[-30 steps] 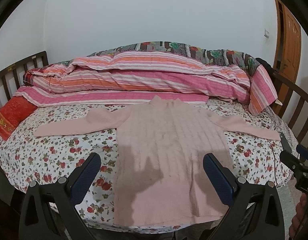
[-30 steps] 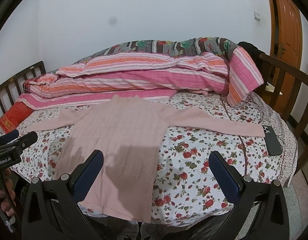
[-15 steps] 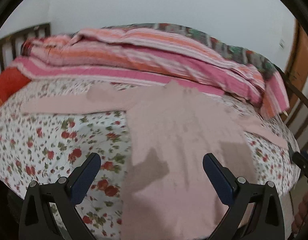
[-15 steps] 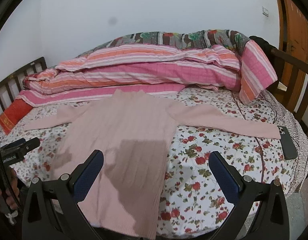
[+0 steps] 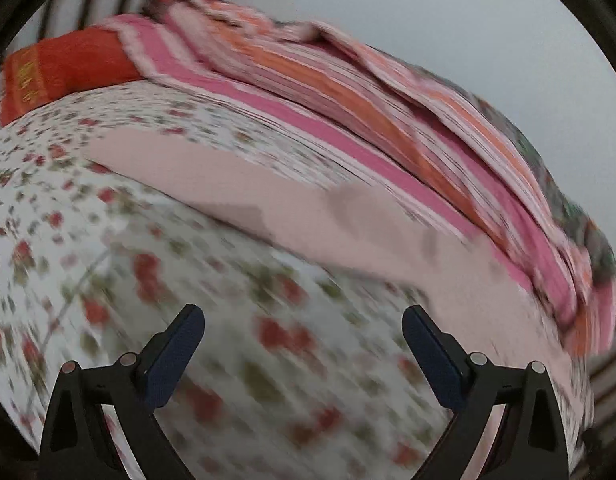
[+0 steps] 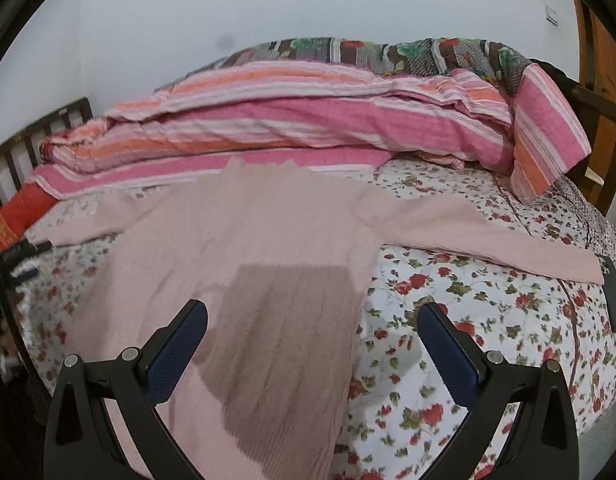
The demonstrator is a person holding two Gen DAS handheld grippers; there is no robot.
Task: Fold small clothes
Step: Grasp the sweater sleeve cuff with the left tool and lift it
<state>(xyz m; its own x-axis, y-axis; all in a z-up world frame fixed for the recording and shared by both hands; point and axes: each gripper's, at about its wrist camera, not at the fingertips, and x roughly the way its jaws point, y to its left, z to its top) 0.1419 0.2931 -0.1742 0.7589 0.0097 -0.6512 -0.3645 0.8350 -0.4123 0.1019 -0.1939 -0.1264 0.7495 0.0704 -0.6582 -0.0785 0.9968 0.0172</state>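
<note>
A pale pink long-sleeved sweater [image 6: 252,248] lies flat on the floral bed sheet [image 6: 487,320], sleeves spread to both sides. My right gripper [image 6: 311,320] is open and empty above the sweater's lower right part. My left gripper [image 5: 304,328] is open and empty above the sheet, with the sweater's left sleeve [image 5: 212,176] beyond its fingers. The left wrist view is blurred and tilted. The left gripper also shows at the left edge of the right wrist view [image 6: 20,260].
A folded pink and orange striped quilt [image 6: 308,120] lies along the far side of the bed. A red pillow [image 5: 64,68] sits at the left end. A dark phone [image 6: 611,296] lies beside the right cuff. Wooden bed rails stand at both ends.
My left gripper has swung left toward the left sleeve, tilting its view. My right gripper has moved closer over the sweater. Both stay open.
</note>
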